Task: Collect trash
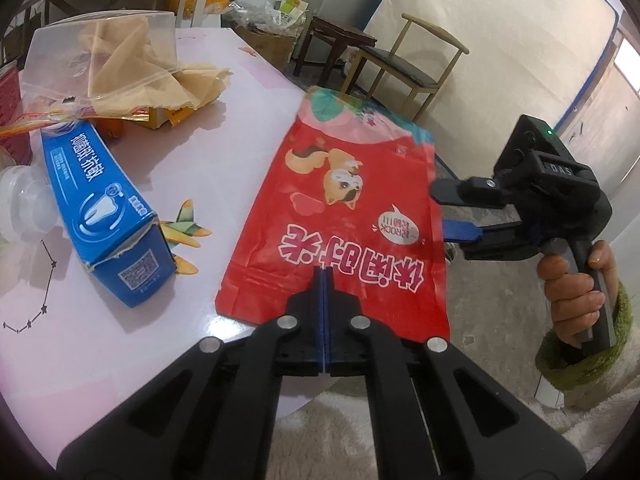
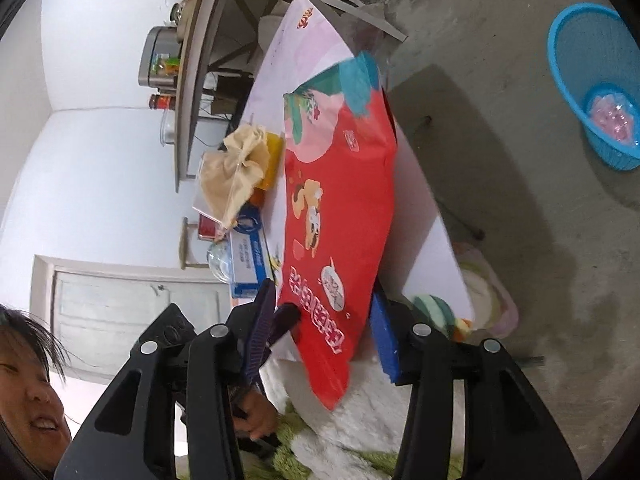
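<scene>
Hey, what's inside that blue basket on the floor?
The blue basket on the floor holds something pinkish and crinkled at its bottom, probably plastic wrapping. Its near wall hides part of the bottom, so anything lying there cannot be seen.

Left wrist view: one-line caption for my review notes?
Left gripper shut on red snack bag at table edge; right gripper open beside it.

**Table layout**

In the left wrist view, the snack bag [image 1: 340,216] lies at centre on the table [image 1: 224,120], its right side over the edge. The toothpaste box [image 1: 108,208] lies to its left; the zip bag [image 1: 108,56] sits upper left. A chair [image 1: 408,60] stands behind.
</scene>
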`<state>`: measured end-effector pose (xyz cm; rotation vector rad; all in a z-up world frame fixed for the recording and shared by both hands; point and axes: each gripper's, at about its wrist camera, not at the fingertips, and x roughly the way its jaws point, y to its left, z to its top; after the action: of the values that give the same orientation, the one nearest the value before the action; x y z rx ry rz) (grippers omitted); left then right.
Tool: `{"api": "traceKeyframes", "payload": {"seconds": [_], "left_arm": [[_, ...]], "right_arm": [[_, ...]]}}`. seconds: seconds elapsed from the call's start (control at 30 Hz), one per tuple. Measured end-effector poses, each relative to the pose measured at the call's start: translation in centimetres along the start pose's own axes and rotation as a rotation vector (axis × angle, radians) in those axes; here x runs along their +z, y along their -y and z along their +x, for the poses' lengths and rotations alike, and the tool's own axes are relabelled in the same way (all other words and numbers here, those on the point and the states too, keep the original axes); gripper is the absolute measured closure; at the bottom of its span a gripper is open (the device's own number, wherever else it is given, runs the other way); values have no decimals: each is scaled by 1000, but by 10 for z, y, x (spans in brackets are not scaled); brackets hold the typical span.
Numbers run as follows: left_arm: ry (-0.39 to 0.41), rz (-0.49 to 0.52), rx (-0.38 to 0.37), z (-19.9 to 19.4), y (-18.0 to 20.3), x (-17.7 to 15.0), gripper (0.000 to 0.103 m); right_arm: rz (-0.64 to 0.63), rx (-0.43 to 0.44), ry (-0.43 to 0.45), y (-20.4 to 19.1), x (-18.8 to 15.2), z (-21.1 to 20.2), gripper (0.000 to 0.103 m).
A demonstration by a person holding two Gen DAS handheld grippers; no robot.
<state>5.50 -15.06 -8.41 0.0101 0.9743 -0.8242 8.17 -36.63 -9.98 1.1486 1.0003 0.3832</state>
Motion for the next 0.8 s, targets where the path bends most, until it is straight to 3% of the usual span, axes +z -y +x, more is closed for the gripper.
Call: {"api": "traceKeyframes", "payload": {"seconds": [0.2,0.43,0.5,0.57,0.7,0.77,0.8], "left_arm": [[-1,20,6,2,3,1,103],[42,61,18,-15,14,3,98],[116,45,-14,-35,13,8,94],[166,25,-14,-50,8,13,79],[250,-32,110,-80,-16,29,70],[270,-48,174,-90,-30,39,55],[279,-58,223,-96,-40,50,53]], "right_arm": [[-33,-90,24,-4,4,17,98],[-63,-113,31,-6,11,16,100],[-70,-112,43,-7,15,13,100],[-72,-113,53,-6,19,11,100],[-79,-113,55,-3,25,10,100],[-83,-115,52,-2,27,11,100],[-85,-118,50,-2,29,12,100]]}}
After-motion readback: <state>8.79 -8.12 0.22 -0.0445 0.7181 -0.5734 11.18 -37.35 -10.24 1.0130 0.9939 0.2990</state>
